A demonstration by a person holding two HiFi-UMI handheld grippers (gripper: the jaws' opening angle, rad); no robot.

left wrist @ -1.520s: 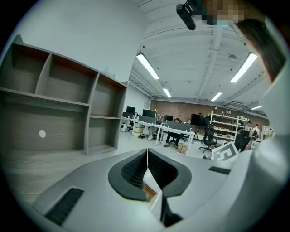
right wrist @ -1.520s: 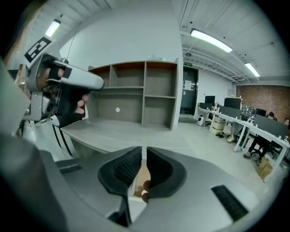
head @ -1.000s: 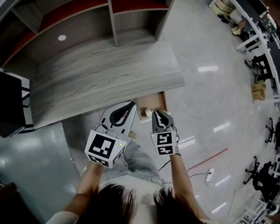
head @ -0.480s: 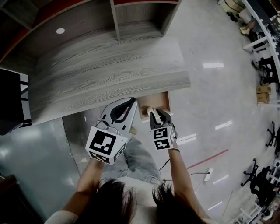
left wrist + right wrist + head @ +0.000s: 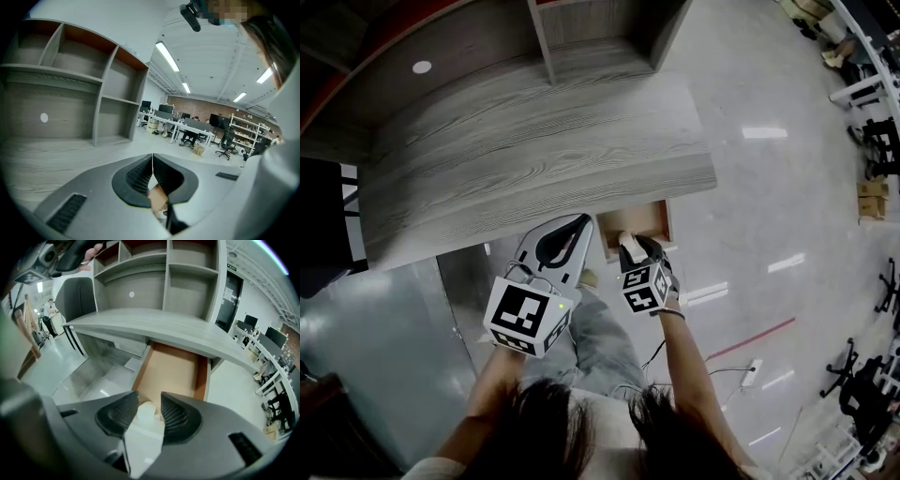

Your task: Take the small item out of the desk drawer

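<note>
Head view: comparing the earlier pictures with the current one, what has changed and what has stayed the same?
The right gripper has dipped lower toward the open drawer. Its jaws have just been opening and now straddle the small white item without pressing it. The left gripper stays shut, and the drawer stays open.

Grey shelving (image 5: 192, 282) at the back, office chairs (image 5: 862, 375) on glossy floor (image 5: 769, 187).

One drawer (image 5: 173, 369), one small item (image 5: 146, 412) (white)
</note>
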